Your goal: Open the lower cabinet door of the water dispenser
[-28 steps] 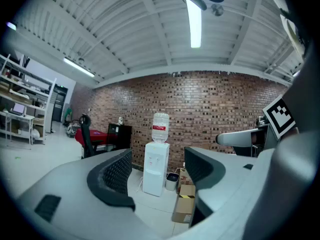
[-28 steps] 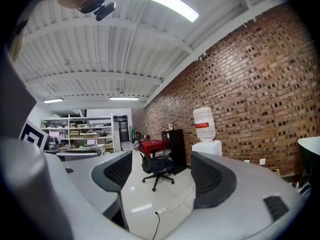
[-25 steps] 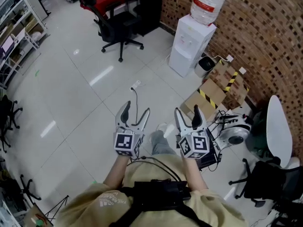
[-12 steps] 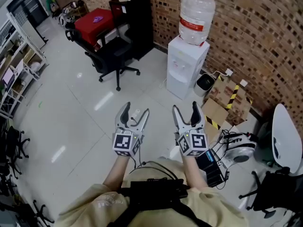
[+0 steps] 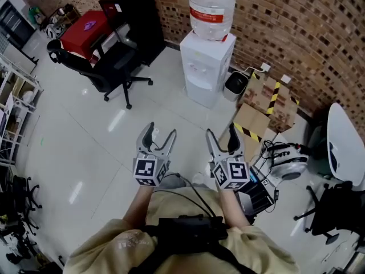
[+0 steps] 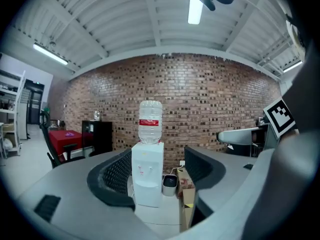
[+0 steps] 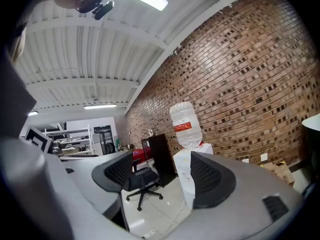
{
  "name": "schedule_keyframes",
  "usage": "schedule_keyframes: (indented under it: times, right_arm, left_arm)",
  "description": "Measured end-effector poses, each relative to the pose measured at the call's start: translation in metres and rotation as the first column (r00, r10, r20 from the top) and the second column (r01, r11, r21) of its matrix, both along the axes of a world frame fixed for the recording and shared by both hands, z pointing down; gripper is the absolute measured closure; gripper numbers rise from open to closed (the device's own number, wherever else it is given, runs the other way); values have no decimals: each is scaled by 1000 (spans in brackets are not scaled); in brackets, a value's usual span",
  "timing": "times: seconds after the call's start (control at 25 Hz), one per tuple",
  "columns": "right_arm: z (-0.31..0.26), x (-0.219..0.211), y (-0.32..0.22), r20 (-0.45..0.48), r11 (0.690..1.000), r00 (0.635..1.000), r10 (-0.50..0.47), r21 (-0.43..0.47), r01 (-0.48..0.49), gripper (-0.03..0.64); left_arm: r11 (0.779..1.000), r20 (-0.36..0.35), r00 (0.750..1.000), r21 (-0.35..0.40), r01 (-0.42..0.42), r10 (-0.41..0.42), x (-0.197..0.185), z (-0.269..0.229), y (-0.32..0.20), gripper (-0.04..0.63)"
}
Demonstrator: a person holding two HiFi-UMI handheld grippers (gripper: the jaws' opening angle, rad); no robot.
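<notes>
The water dispenser stands against the brick wall, white, with a large clear bottle upside down on top. Its lower cabinet door faces out onto the floor and looks shut, flush with the front.

Both grippers are held up side by side, well short of the dispenser and pointing toward it. The left gripper has its jaws apart with nothing between them; in the left gripper view the dispenser shows far off in the gap. The right gripper has its jaws parted and closing, also with nothing between them; in the right gripper view the dispenser sits behind the right-hand jaw.

Just beside the dispenser, on its right in the head view, stands a small black bin, and beyond that lean pieces of cardboard with yellow-and-black tape. To the dispenser's left are a black cabinet, a black office chair and a red table.
</notes>
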State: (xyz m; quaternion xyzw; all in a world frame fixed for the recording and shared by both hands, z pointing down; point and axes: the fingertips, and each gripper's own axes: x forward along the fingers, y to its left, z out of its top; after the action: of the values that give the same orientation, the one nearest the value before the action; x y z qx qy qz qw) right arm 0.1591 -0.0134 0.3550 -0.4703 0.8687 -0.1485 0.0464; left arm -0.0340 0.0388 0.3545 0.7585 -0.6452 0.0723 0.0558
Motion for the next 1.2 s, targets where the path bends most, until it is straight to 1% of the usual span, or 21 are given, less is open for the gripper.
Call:
schedule_keyframes:
  times: [0.16,0.36,0.52,0.6,0.72,0.84,1.04,1.2]
  right_arm:
    - [15,22,-14,-11,997,997,73,-32,-74,249]
    - [14,40,-42,-22,987,987,158,5,-158,249]
    - [11,53,-67,-5,966,966,257,15,-257,249]
    - [9,49,-78,-9,959,959,284,8,-284,249]
    - [6,24,-96,-36,960,959,281,10,-281,249]
    - [5,-15,-116,-39,964,963,267,5,-267,249]
    - [10,-79,-142,-59,976,975,216,7,-216,249]
    - [15,-106,-166,-70,970,967,245,8,-245,249]
  left_arm:
    - [997,18,997,-7,-72,72,14,4,-28,270]
    - [990,-11,990,-7,-141,141,19,14,-71,270]
    - [974,4,974,15,-225,225,22,12,-116,270]
    - [967,12,967,32,-253,253,18,5,-135,270]
    - [960,14,961,53,-277,276,0,-5,-161,272]
    - [954,8,955,45,-295,295,-24,-4,-186,272]
    - [953,-11,953,40,-301,302,-68,0,-219,272]
    - [941,1,942,38,-335,335,-96,5,-245,272]
